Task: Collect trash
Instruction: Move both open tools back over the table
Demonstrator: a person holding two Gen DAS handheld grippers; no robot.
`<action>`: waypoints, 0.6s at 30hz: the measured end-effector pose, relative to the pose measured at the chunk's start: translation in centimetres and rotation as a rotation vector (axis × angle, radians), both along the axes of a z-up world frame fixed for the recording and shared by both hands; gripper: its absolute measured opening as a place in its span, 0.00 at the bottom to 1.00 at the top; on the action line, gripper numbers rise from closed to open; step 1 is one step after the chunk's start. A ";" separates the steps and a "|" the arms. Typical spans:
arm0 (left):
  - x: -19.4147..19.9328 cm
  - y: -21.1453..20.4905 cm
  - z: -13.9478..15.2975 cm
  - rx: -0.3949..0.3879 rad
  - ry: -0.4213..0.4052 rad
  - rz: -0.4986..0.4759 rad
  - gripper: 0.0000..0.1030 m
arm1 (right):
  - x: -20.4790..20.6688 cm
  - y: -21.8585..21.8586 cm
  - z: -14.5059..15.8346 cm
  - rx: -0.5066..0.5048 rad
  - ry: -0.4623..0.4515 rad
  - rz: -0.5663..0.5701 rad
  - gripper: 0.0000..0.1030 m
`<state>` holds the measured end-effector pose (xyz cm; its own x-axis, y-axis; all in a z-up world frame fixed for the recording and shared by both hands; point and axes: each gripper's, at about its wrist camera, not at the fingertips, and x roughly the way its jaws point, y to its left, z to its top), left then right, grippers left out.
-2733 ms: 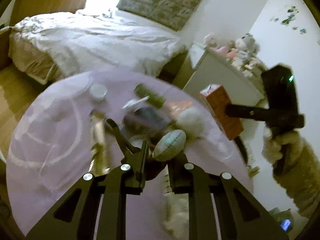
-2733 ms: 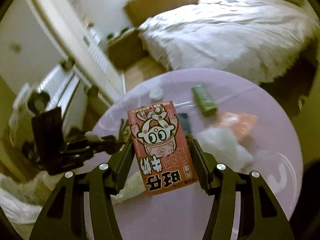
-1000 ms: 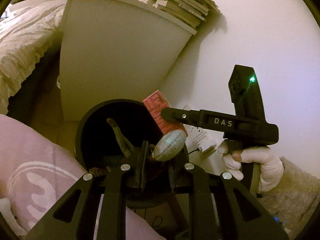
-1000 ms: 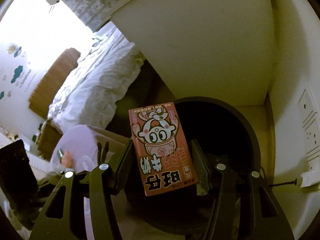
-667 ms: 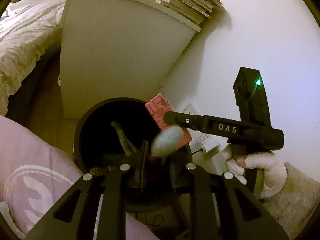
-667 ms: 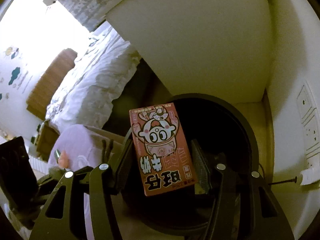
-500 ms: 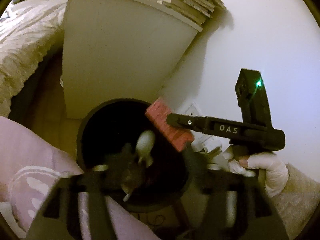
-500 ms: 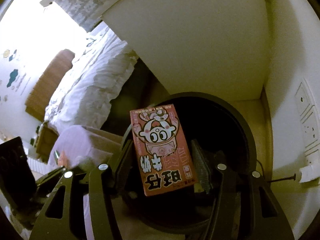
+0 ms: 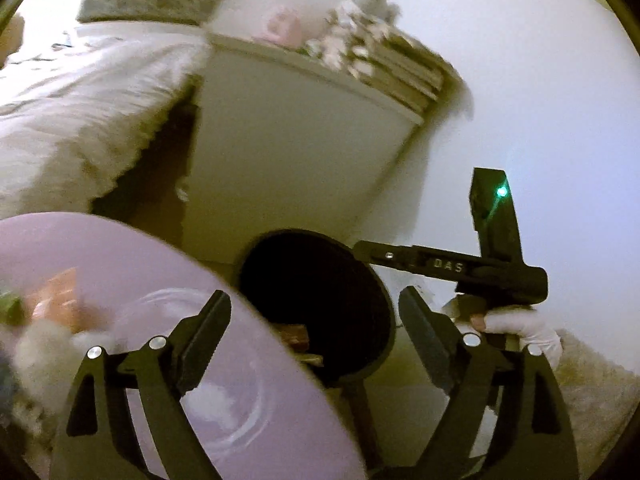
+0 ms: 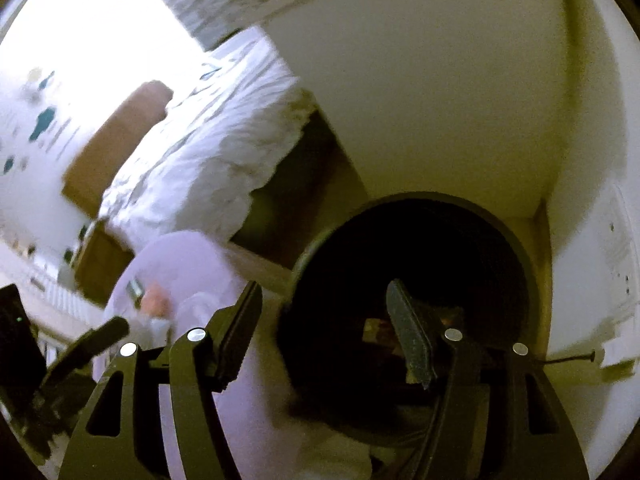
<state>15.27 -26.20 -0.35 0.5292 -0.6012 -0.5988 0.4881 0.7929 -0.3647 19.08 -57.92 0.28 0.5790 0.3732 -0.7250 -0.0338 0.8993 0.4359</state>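
Note:
A round black trash bin (image 9: 372, 280) stands on the floor between the purple round table (image 9: 224, 360) and the wall; it also shows in the right wrist view (image 10: 516, 240). Some trash (image 9: 296, 334) lies at its bottom, dim and hard to make out. My left gripper (image 9: 314, 300) is open and empty, over the table's edge and the bin. My right gripper (image 10: 324, 296) is open and empty, just above the bin's near rim. Blurred trash stays on the table: an orange wrapper (image 9: 60, 292) and white tissue (image 9: 40, 348).
A white cabinet (image 9: 288, 152) with books and soft toys on top stands behind the bin. A bed with white bedding (image 9: 80, 112) is at the left. A wall socket with a plug (image 10: 616, 344) is right of the bin.
Both grippers opened. The red drink carton left my right gripper and the oval wrapper left my left one, dropping into the bin. Both views have swung back toward the table.

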 end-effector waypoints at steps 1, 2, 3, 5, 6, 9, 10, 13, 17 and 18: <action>-0.5 1.0 0.2 0.002 -0.009 0.022 0.85 | -0.1 0.9 0.5 -0.011 -0.009 0.023 0.63; -1.4 2.6 0.4 0.011 -0.023 0.059 0.85 | -0.3 2.1 1.1 -0.023 -0.022 0.052 0.63; -2.0 3.7 0.5 0.020 -0.032 0.084 0.85 | -0.5 3.0 1.5 -0.032 -0.032 0.075 0.63; -3.4 6.3 0.5 0.049 -0.048 0.142 0.85 | -0.9 5.9 2.6 -0.059 -0.060 0.145 0.63; -4.2 7.9 0.5 0.067 -0.053 0.176 0.85 | -1.1 7.0 2.9 -0.067 -0.069 0.169 0.63; -6.2 11.9 0.0 0.115 -0.057 0.255 0.85 | -2.0 11.2 4.2 -0.096 -0.106 0.270 0.63; -7.0 13.3 -0.3 0.135 -0.057 0.283 0.85 | -2.3 12.9 4.5 -0.108 -0.116 0.308 0.63; -8.9 16.4 -1.2 0.170 -0.045 0.337 0.85 | -3.3 17.2 4.8 -0.146 -0.141 0.418 0.63; -11.0 19.0 -3.3 0.201 0.009 0.367 0.84 | -4.5 21.7 4.5 -0.213 -0.162 0.536 0.63; -11.4 19.5 -4.2 0.203 0.030 0.367 0.84 | -4.7 22.6 4.3 -0.222 -0.163 0.559 0.63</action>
<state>3.85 -6.72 -4.50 0.6669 -0.2445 -0.7039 0.1514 0.9694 -0.1933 14.42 -35.31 4.60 0.4494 0.5020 -0.7389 -0.5762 0.7950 0.1897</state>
